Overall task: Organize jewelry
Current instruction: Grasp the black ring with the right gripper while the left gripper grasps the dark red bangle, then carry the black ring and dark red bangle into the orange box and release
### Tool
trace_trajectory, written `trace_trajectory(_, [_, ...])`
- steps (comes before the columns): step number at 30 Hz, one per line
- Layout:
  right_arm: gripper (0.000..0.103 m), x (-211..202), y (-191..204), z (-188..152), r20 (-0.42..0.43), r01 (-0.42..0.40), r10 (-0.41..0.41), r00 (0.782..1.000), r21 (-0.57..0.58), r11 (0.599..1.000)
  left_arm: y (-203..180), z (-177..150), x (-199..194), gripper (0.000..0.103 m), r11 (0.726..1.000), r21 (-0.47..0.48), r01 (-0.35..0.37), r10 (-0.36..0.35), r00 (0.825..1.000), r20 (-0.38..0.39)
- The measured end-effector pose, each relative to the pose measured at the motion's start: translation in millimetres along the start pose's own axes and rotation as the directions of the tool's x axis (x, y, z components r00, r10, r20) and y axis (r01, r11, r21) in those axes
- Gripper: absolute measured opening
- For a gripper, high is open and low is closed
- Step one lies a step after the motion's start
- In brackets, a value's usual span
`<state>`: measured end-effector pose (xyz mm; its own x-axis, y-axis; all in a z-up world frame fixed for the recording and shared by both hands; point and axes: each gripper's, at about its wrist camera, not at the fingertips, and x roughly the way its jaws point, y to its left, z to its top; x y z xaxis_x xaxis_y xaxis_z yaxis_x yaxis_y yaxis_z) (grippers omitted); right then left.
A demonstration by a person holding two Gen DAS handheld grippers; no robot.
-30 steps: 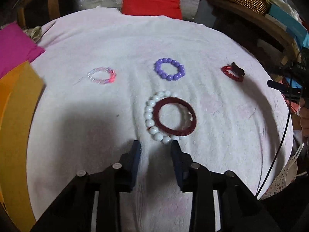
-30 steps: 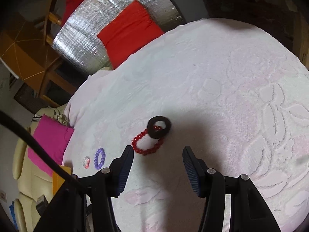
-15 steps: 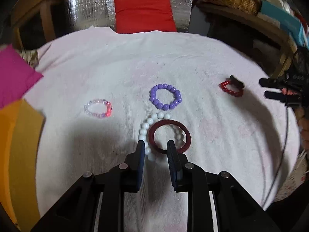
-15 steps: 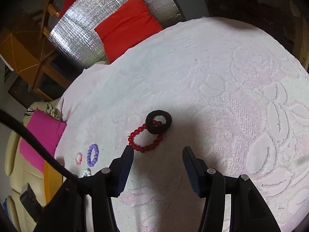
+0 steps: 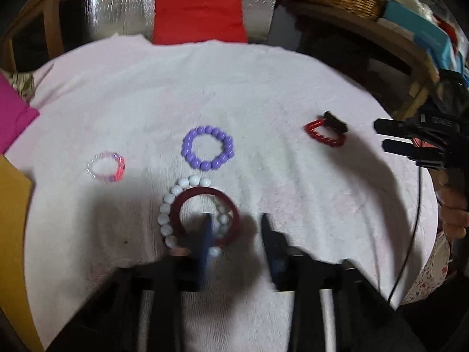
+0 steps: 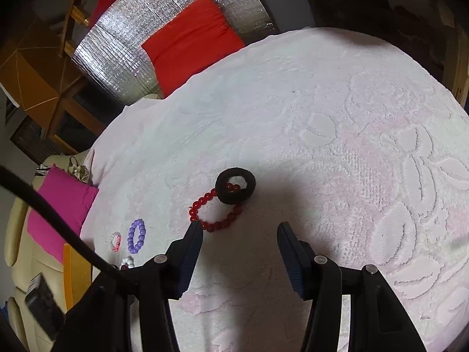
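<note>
little looks sorted: on the towel-covered tabletop point(image 6: 337, 102) the dark red bangle point(image 5: 205, 217) overlaps the white bead bracelet point(image 5: 167, 220), left gripper point(image 5: 236, 228) jaws apart astride its rim; right gripper point(image 6: 240, 234) jaws apart near the red bead bracelet point(image 6: 215, 212).

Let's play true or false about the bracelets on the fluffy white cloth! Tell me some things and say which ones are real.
1. The dark red bangle lies on top of the white bead bracelet. True.
2. The purple bead bracelet is stacked on the red bead bracelet. False: it lies by itself, apart from the others.
3. The black ring overlaps the red bead bracelet. True.
4. The right tongs are shut on the black ring. False: they are open and hold nothing.
5. One finger of the left tongs reaches inside the dark red bangle. True.
6. The pink and clear bracelet sits on the red cushion. False: it lies on the white cloth.
</note>
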<state>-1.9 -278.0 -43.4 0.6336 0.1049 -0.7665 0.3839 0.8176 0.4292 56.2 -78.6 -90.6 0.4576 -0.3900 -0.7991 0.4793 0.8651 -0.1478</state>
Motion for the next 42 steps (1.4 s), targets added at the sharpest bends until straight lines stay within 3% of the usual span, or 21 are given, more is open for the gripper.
trace_trajectory(4, [0.057,0.1,-3.3,0.4,0.007,0.004,-0.004,1.0,0.004,1.0,3.2,-0.1,-1.3,0.007,0.999,-0.033,0.011,-0.011,1.0,0.014])
trace_trajectory(13, [0.057,5.3,-24.7,17.7,0.03,-0.039,0.037,0.999,0.052,0.998,-3.7,-1.6,-42.4,0.006,0.997,0.029,0.07,-0.073,0.99,0.123])
trace_trajectory(19, [0.057,28.5,-28.7,30.4,0.004,-0.106,0.106,0.994,0.125,0.986,0.5,1.8,-51.9,0.006,0.999,0.016,0.045,-0.047,0.986,0.161])
trace_trajectory(22, [0.057,47.3,-24.3,35.5,-0.014,-0.09,0.093,0.996,0.144,0.985,1.2,2.3,-50.6,0.006,1.0,0.015,0.019,-0.021,0.987,0.159])
trace_trajectory(24, [0.051,63.1,-23.5,36.0,-0.057,-0.066,0.076,0.995,0.168,0.984,4.0,2.2,-50.6,0.006,1.0,0.008,0.013,-0.014,0.988,0.156])
trace_trajectory(26, [0.048,68.7,-18.1,38.5,-0.041,-0.03,0.036,0.999,0.155,0.987,5.9,1.8,-49.9,0.006,1.0,0.007,0.002,-0.003,0.988,0.152])
trace_trajectory(29, [0.023,75.1,-13.1,40.6,-0.034,0.008,-0.003,0.999,0.149,0.989,10.6,0.1,-48.4,0.006,1.0,-0.009,-0.013,0.014,0.99,0.142])
trace_trajectory(32, [0.012,77.3,-4.2,39.4,-0.03,0.064,-0.061,0.998,0.1,0.993,17.7,-0.5,-48.4,0.006,0.999,-0.029,-0.026,0.03,0.99,0.137])
trace_trajectory(36, [0.009,61.5,0.9,41.2,0.006,0.034,-0.035,0.999,0.095,0.995,26.3,-1.4,-52.3,0.006,0.998,-0.055,-0.043,0.05,0.988,0.144])
trace_trajectory(42, [0.009,31.9,18.4,38.5,0.076,-0.088,0.084,0.994,0.052,0.995,34.6,-2.2,-64.1,0.006,0.994,-0.084,-0.069,0.083,0.982,0.171])
